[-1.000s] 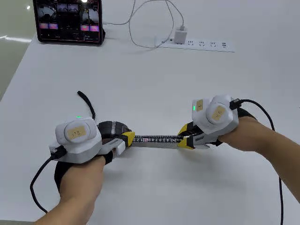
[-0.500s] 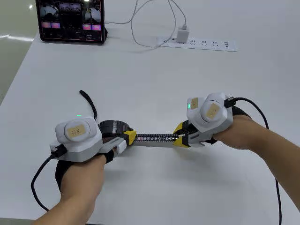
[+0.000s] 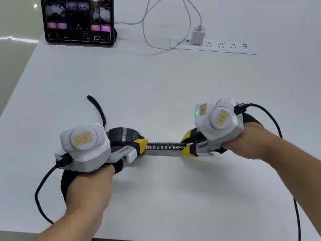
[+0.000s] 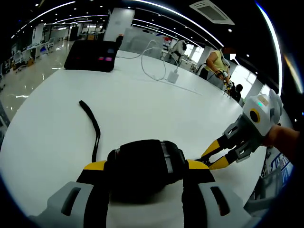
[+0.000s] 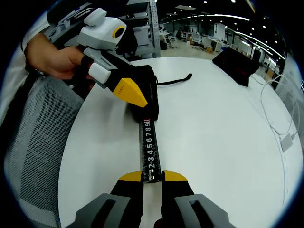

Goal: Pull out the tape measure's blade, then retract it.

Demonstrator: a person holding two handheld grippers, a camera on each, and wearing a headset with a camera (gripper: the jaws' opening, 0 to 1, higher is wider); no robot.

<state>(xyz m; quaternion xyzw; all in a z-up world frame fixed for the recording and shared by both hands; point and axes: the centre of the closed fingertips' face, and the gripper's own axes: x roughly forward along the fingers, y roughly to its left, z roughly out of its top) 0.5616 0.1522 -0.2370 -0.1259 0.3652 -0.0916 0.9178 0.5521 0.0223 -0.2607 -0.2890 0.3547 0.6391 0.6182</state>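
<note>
**Blade spans straight from left gripper to right**

On the white table [image 3: 165, 85], the left gripper [image 3: 136, 149] is clamped round the black tape measure case [image 3: 123, 136]. The blade [image 3: 163, 147] leaves the case rightward (numbers facing up), its long axis straight towards the right gripper [image 3: 188, 148], whose jaws pinch the free end. Retracting likely means carrying that end leftward along this line.

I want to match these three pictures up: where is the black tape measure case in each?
Head view: tape measure case left of centre, low.
Left gripper view: case bottom centre, clamped between the jaws.
Right gripper view: case upper centre, at the blade's far end.
Shared landmark: the black strap beside the case.
</note>
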